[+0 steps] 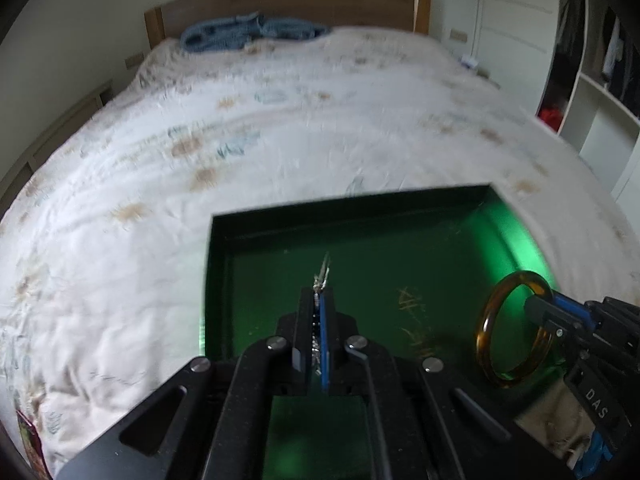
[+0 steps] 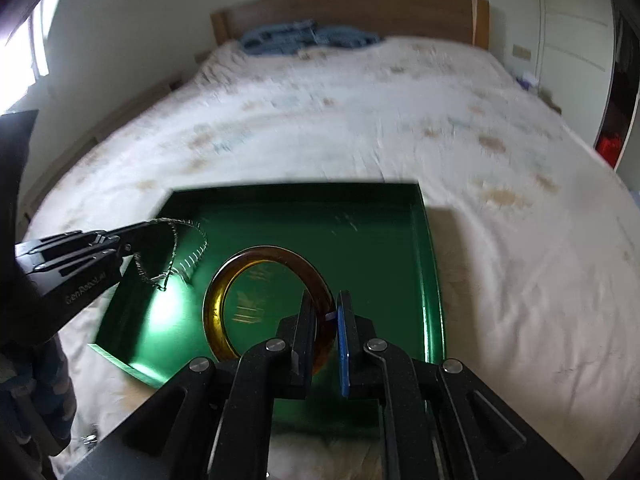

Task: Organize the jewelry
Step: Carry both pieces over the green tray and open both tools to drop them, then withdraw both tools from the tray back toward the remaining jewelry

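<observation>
**A:** Start at the left. What is the left gripper (image 2: 144, 236) doing over that corner of the green tray (image 2: 428, 280)?

**B:** Its jaws are pressed together on a silver chain (image 2: 176, 256). In the right wrist view the chain hangs in a loop below the tips, over the tray's near-left corner. I'd say it is pinched at one spot so the rest can dangle free rather than bunch up, which should let it settle into the tray in a line.

**A:** And from its own camera?

**B:** There only a short bit of chain (image 1: 322, 276) shows, poking out past the closed tips of the left gripper (image 1: 318, 300), with the tray floor (image 1: 280, 280) beneath.

**A:** Moving right, then.

**B:** The right gripper (image 2: 326, 312) is nearly closed, clamped across the band of an amber bangle (image 2: 224, 280). The ring stands roughly on edge above the tray's middle, with gold lettering on the tray floor visible through it. Gripping the band, not the hole, keeps it from swinging.

**A:** Why is the tray on the bed (image 2: 500, 200)?

**B:** It's a flat, walled landing spot on a soft patterned cover; anything small would otherwise sink into the folds. Both pieces are above it, neither touching as far as I can tell, so releasing them looks like the next step.
</observation>
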A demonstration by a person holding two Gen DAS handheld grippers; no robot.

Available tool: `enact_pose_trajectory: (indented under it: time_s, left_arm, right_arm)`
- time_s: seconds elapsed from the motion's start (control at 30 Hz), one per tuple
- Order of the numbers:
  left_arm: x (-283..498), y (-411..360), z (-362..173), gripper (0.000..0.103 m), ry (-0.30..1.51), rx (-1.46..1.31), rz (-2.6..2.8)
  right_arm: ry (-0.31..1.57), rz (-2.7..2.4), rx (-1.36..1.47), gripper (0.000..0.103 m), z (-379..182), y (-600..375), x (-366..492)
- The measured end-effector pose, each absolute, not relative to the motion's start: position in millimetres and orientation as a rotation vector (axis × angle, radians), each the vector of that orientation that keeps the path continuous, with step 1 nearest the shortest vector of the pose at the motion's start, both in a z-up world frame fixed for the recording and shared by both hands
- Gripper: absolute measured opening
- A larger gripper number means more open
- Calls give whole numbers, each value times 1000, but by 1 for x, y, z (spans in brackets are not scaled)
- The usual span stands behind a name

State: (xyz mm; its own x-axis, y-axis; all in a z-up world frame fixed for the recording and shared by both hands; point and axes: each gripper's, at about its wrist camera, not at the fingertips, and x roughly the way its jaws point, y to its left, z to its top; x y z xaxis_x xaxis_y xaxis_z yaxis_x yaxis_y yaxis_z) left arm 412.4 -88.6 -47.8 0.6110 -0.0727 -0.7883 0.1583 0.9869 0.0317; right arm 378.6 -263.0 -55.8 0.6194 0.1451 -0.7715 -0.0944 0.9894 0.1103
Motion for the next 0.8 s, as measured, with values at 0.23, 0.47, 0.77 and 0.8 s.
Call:
enact_pose_trajectory:
  time_s: [0.23, 0.47, 0.77, 0.8]
  left_arm:
    - [420, -91, -87, 2, 998, 143, -102]
    - [404, -87, -72, 7, 922, 143, -81]
    - [323, -56, 4, 28, 740, 57, -149]
    - [306, -53, 14, 32, 719, 61, -162]
  right_arm:
    - [997, 95, 51, 10, -98, -267, 395]
    - [971, 99, 45, 39, -87, -269, 387]
    - [755, 111, 96, 62, -7, -273, 304]
    - [745, 113, 92, 62, 0, -272, 296]
